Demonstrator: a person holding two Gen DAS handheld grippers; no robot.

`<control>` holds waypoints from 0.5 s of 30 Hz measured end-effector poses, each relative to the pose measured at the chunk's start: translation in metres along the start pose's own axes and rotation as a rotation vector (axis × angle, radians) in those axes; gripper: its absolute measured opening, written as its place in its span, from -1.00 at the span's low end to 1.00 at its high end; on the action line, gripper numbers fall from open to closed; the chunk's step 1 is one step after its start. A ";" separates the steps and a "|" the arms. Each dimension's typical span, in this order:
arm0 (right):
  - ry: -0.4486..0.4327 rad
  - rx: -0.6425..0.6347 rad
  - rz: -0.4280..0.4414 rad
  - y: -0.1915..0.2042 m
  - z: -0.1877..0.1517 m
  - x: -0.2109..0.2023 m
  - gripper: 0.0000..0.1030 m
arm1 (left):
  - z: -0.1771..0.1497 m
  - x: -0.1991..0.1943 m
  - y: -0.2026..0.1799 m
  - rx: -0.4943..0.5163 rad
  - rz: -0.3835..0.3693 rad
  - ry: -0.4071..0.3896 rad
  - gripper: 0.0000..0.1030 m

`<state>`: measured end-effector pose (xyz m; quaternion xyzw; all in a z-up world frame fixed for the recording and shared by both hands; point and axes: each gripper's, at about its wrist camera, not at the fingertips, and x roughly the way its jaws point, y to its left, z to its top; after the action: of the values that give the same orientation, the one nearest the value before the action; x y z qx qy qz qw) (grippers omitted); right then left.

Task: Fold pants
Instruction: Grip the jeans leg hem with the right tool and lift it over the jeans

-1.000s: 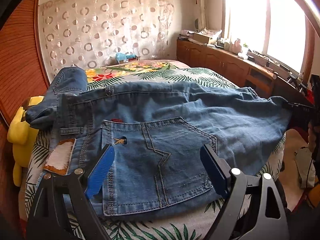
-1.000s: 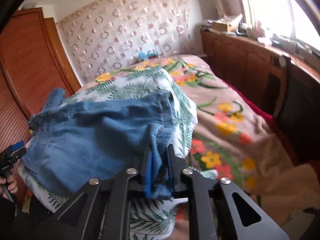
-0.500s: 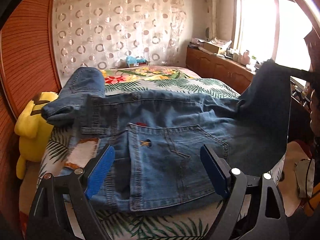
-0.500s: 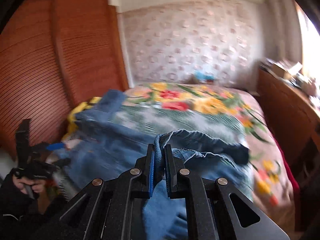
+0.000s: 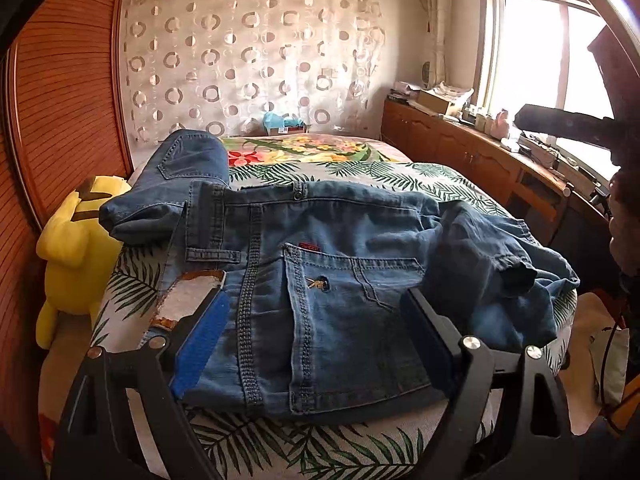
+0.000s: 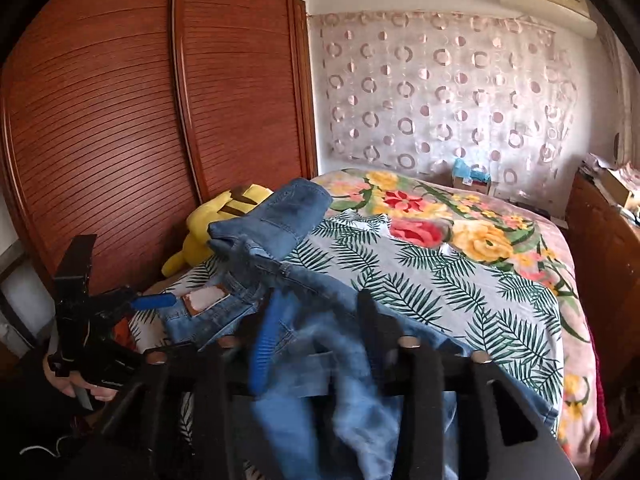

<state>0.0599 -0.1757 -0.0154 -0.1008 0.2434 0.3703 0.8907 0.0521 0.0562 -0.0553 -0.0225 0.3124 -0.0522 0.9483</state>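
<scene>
Blue denim pants (image 5: 332,272) lie across the near end of the bed, back pocket up, waistband toward the left. Their leg end lies crumpled on top at the right (image 5: 492,264). My left gripper (image 5: 316,312) is open and empty just above the pocket area. My right gripper (image 6: 320,316) is open above the pants (image 6: 312,360), its jaws blurred, with nothing held between them. The left gripper also shows in the right wrist view (image 6: 154,302) at the bed's left side.
The bed (image 5: 360,172) has a leaf and flower print cover. A yellow plush toy (image 5: 76,240) sits at its left by the wooden wardrobe (image 6: 120,120). A wooden sideboard (image 5: 480,152) runs under the window on the right.
My right gripper carried the leg end up and over to the left, then opened and dropped it onto the pants. My left gripper stayed open over the pocket.
</scene>
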 end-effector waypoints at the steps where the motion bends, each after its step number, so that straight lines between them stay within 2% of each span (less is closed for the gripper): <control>1: -0.001 -0.001 -0.015 -0.002 0.002 0.000 -0.06 | 0.000 0.001 -0.001 0.000 -0.003 0.002 0.70; 9: 0.066 0.065 -0.091 -0.009 -0.020 0.003 -0.04 | -0.004 0.013 -0.017 0.024 -0.037 0.029 0.70; 15: 0.108 0.151 -0.113 -0.010 -0.043 0.003 -0.03 | -0.009 0.016 -0.031 0.046 -0.073 0.049 0.70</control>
<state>0.0528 -0.1963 -0.0540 -0.0665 0.3122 0.2942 0.9009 0.0563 0.0233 -0.0697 -0.0109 0.3333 -0.0943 0.9380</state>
